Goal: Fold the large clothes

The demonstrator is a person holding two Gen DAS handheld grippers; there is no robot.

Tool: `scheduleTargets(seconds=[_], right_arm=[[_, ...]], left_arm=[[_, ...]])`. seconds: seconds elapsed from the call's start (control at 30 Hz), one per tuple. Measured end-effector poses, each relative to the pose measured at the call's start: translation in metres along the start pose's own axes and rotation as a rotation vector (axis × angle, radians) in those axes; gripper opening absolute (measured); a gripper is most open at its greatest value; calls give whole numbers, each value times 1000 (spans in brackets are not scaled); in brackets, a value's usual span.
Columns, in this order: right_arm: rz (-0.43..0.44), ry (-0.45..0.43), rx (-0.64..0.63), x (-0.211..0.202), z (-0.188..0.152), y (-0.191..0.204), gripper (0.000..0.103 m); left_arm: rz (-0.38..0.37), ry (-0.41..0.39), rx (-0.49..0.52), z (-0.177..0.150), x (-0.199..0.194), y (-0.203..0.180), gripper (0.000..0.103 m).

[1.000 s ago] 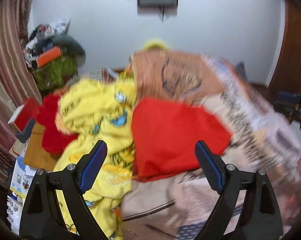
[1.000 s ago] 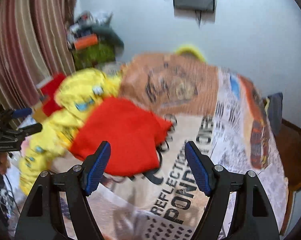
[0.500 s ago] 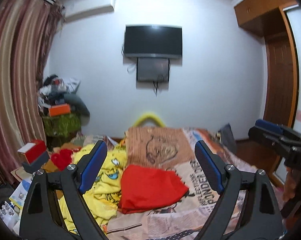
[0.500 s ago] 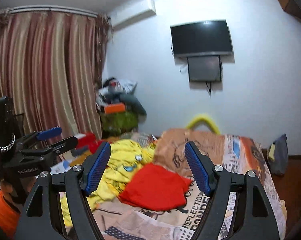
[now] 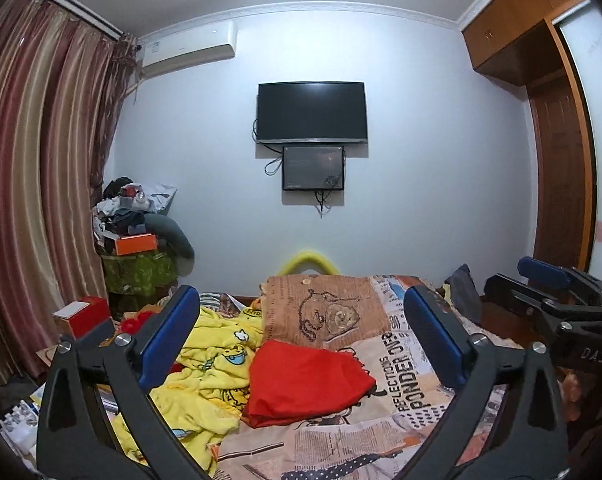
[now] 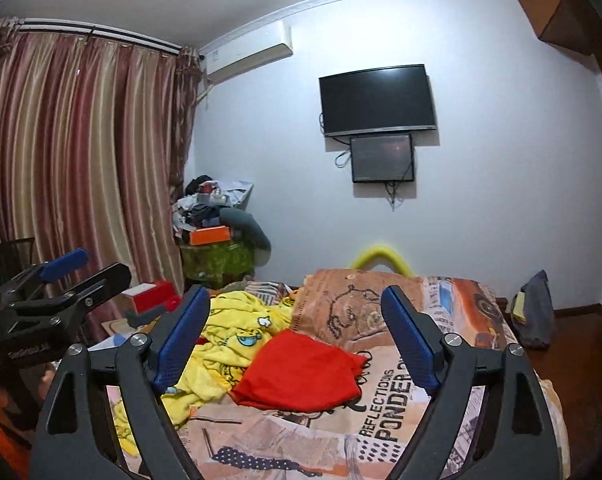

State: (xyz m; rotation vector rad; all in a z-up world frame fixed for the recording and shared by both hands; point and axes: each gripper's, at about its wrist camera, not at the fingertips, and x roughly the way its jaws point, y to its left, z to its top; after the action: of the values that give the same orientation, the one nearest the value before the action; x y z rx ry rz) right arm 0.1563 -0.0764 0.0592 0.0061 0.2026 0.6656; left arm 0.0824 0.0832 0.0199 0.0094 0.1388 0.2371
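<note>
Both your claws, left claw [image 5: 301,340] and right claw [image 6: 295,338], have just opened wider and hold nothing above the folded red cloth garment [image 5: 307,384] on the newsprint-patterned bed [image 5: 405,396].

The bedsheet [image 6: 385,424] on the bed reads "REFLECTIONS PONDER"; the right tongs [image 5: 557,320], seen at far right, bear "DAS".

Dim, even indoor light; sharp focus, heavy fisheye warp, dark vignette at corners.
</note>
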Motion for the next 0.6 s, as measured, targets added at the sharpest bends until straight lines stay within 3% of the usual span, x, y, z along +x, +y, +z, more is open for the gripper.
scheduleTargets(seconds=[0.13, 0.6], right_arm=[[-48, -5, -11, 0, -3, 3, 103], [-65, 16, -4, -4, -10, -1, 103]], left_arm=[[-3, 16, -4, -6, 4, -2, 103], [-14, 45, -23, -15, 10, -4, 103]])
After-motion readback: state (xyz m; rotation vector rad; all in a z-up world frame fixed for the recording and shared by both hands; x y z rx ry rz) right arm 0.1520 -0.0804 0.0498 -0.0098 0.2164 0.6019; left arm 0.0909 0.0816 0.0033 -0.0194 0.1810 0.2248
